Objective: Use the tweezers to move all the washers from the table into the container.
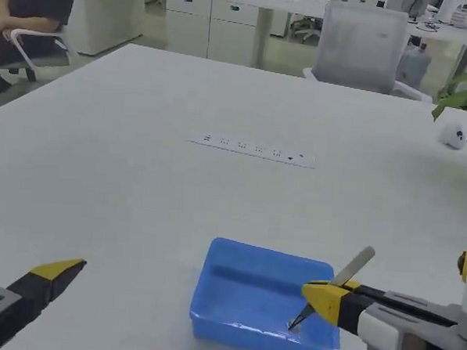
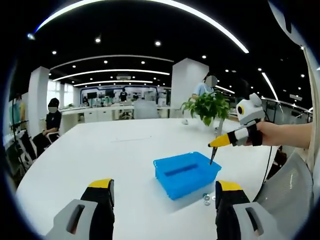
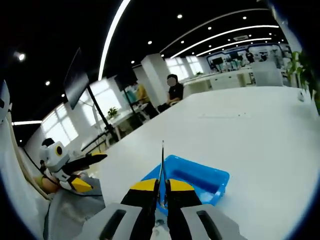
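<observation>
While my right gripper [image 3: 162,187] is clamped on the tweezers [image 3: 162,160], their tips hang over the inside of the blue container [image 1: 233,329], close to its near right corner in the head view. Tweezers axis: a steep slant, handle end up and away to the right, tips down and toward me. The right gripper view looks straight along them, with the container just beyond the tips. Whether a washer sits between the tips I cannot tell; they are too fine to read. Washers [image 2: 206,200] noted: a few small pieces on the worktop [image 1: 138,201], just beside the container's outer wall at a near corner. In the left gripper view they lie a little ahead of that gripper's right-hand jaw. Governing relation: the washers lie across the container wall from the tweezer tips, lower and toward me. In my judgement the next pick calls for lifting clear of the rim, then drawing the tips back and down to the worktop. My left gripper [image 2: 165,186] is nearer the washers but carries no tool; its jaws are wide apart and empty, held low at the near left, facing the container. The right gripper reaches in from the right, body about level, tweezers angled downward out of it. Risk: nudging the container wall on the way out.
</observation>
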{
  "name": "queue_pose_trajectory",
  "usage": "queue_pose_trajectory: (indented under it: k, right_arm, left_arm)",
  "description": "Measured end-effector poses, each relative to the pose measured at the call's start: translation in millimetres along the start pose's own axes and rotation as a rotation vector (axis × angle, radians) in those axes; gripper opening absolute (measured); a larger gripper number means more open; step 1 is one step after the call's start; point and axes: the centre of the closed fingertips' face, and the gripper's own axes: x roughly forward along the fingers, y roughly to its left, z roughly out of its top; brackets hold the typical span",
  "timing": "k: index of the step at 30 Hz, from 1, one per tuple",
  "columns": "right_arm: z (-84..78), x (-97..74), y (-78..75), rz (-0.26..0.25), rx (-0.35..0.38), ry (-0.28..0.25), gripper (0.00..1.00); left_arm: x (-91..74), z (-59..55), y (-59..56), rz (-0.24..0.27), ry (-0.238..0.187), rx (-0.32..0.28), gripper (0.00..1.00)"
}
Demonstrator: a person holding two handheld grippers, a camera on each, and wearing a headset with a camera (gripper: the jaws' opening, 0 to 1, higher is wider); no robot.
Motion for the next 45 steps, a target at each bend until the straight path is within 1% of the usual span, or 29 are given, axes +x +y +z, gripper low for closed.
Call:
queue_pose_trajectory:
  k: [1, 3, 6, 8, 9, 10, 13, 16, 19, 26, 28, 32, 37, 42, 45]
  right_arm:
    - [1.4, 0.4, -5.3, -0.007, 0.0, 0.0, 0.03]
    - [1.1, 3.9, -14.6, -0.03, -0.008, 0.011, 0.03]
    - [-3.5, 11.3, -28.8, -0.06, -0.005, 0.037, 0.03]
    - [-7.0, 15.3, -35.5, -0.069, -0.019, 0.055, 0.03]
    - [-9.6, 18.2, -40.6, -0.076, -0.026, 0.071, 0.03]
    - [-11.9, 20.1, -43.1, -0.079, -0.036, 0.084, 0.03]
    - [-19.1, 27.1, -46.4, -0.072, -0.083, 0.12, 0.03]
    - [-24.6, 29.8, -52.8, -0.09, -0.12, 0.151, 0.03]
    - [-29.9, 31.6, -57.0, -0.09, -0.131, 0.172, 0.03]
    - [-33.3, 34.1, -60.1, -0.091, -0.147, 0.187, 0.03]
    - [-34.6, 34.1, -59.9, -0.094, -0.151, 0.193, 0.03]
    - [-37.3, 36.2, -57.5, -0.074, -0.166, 0.197, 0.03]
    - [-40.4, 38.4, -59.5, -0.085, -0.201, 0.221, 0.03]
    - [-41.5, 40.0, -59.2, -0.085, -0.222, 0.233, 0.03]
    - [-40.9, 39.6, -59.6, -0.09, -0.228, 0.232, 0.04]
  left_arm:
    - [-0.3, 1.4, 0.7, 0.004, -0.007, -0.004, 0.84]
    - [-0.4, 1.5, 0.6, 0.006, -0.007, -0.002, 0.84]
    - [1.0, -3.0, -1.4, -0.001, 0.017, 0.018, 0.83]
    - [1.4, -5.7, -1.2, -0.003, 0.026, 0.04, 0.83]
    - [1.4, -6.6, -1.5, -0.005, 0.03, 0.041, 0.83]
    - [1.4, -9.9, -0.1, -0.011, 0.032, 0.04, 0.83]
    - [1.1, -11.9, 1.1, -0.014, 0.036, 0.039, 0.83]
    - [1.0, -14.5, 3.1, -0.016, 0.039, 0.031, 0.83]
    - [0.8, -16.4, 4.2, -0.015, 0.042, 0.033, 0.83]
    - [1.1, -20.5, 6.2, -0.014, 0.055, 0.037, 0.82]
    - [1.4, -21.1, 5.2, -0.018, 0.058, 0.038, 0.81]
    - [1.9, -22.2, 4.0, -0.021, 0.063, 0.041, 0.81]
    - [2.1, -23.1, 4.0, -0.02, 0.065, 0.043, 0.81]
    - [2.2, -24.4, 5.3, -0.018, 0.068, 0.043, 0.8]
    - [2.3, -25.6, 5.4, -0.019, 0.073, 0.044, 0.8]
